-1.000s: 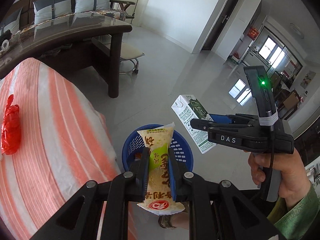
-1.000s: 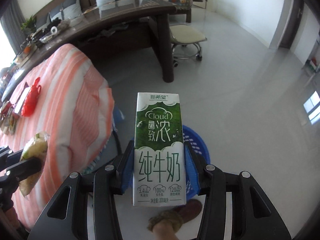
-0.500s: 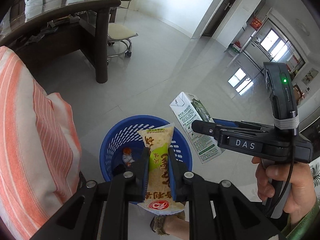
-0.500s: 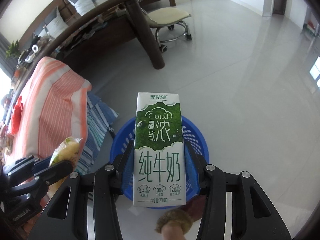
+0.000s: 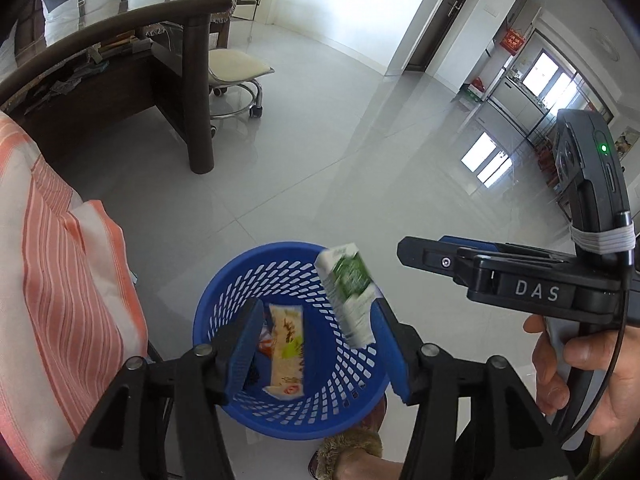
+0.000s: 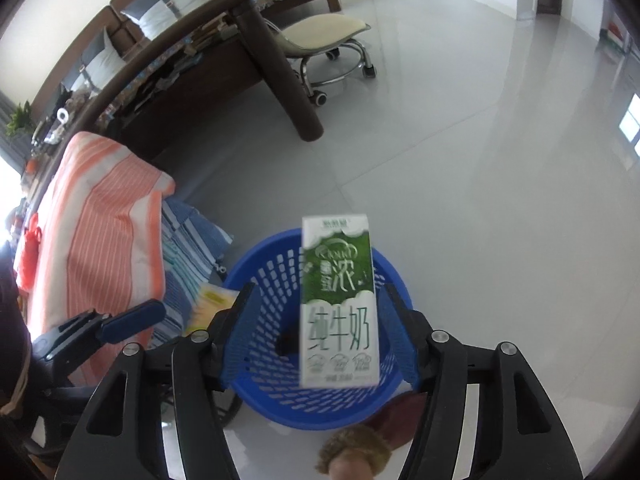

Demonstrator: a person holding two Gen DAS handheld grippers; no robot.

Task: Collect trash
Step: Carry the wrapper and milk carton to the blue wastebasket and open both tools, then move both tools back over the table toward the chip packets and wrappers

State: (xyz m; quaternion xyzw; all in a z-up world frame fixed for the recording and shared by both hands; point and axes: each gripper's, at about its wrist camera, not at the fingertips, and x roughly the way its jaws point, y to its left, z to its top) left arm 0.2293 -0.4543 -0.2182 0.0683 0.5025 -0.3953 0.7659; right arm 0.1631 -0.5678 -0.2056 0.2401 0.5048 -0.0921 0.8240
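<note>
A blue mesh basket (image 5: 340,380) stands on the floor below both grippers. My left gripper (image 5: 318,306) hangs over it, its jaws opening. The yellow snack packet (image 5: 286,352) has left the pads and lies loose inside the basket. My right gripper (image 6: 319,289) is also over the basket (image 6: 280,396) with its jaws opening. The green and white milk carton (image 6: 340,304) is blurred and apart from both pads, dropping toward the basket. In the left wrist view the carton (image 5: 348,292) tilts over the rim, below the right gripper (image 5: 420,250).
An orange-striped tablecloth (image 5: 60,280) hangs at the left beside the basket, with blue striped cloth (image 6: 188,248) under it. A dark desk leg (image 5: 196,92) and a wheeled stool (image 5: 236,72) stand behind. A slippered foot (image 5: 352,448) is near the basket.
Both grippers came down over the basket and opened. The snack packet left the left jaws and dropped in; the milk carton left the right jaws and is falling.
</note>
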